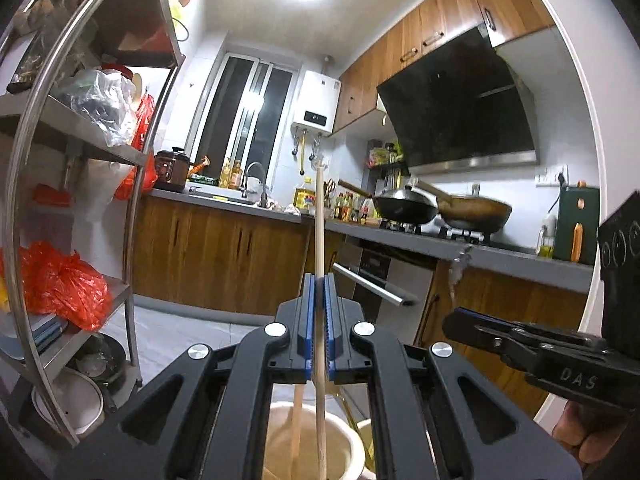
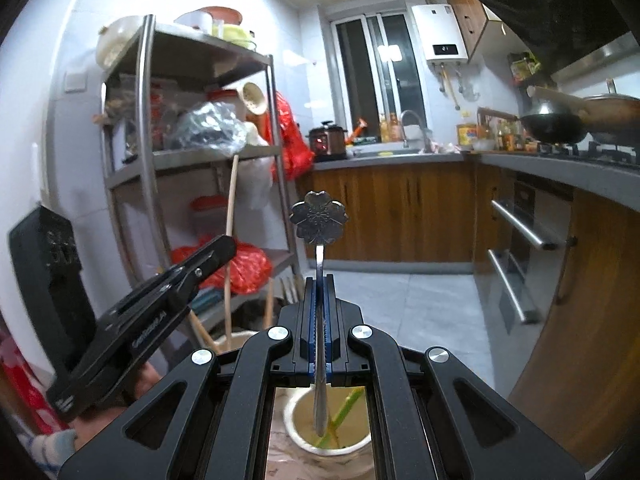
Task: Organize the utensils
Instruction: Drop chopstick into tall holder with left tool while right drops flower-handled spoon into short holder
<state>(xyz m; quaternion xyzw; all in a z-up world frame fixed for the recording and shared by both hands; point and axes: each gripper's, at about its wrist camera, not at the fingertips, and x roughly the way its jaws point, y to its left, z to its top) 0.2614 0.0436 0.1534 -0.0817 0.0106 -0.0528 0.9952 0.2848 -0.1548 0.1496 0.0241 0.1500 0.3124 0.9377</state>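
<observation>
My left gripper (image 1: 319,280) is shut on a long wooden stick (image 1: 319,216), held upright; its lower end reaches into a cream holder cup (image 1: 352,446) below, which also holds another wooden utensil (image 1: 298,412). My right gripper (image 2: 319,280) is shut on a metal spoon with a flower-shaped end (image 2: 319,219), held upright over a second cream cup (image 2: 298,412) containing a green utensil (image 2: 344,410). The right gripper also shows in the left wrist view (image 1: 454,320), and the left gripper in the right wrist view (image 2: 228,246), beside the wooden stick (image 2: 231,216).
A steel shelf rack (image 2: 276,152) with bags and pots stands to the left. A grey counter (image 1: 400,236) with sink, bottles and two woks runs along wooden cabinets. An oven with bar handles (image 2: 520,228) is on the right. The floor is grey tile (image 2: 420,304).
</observation>
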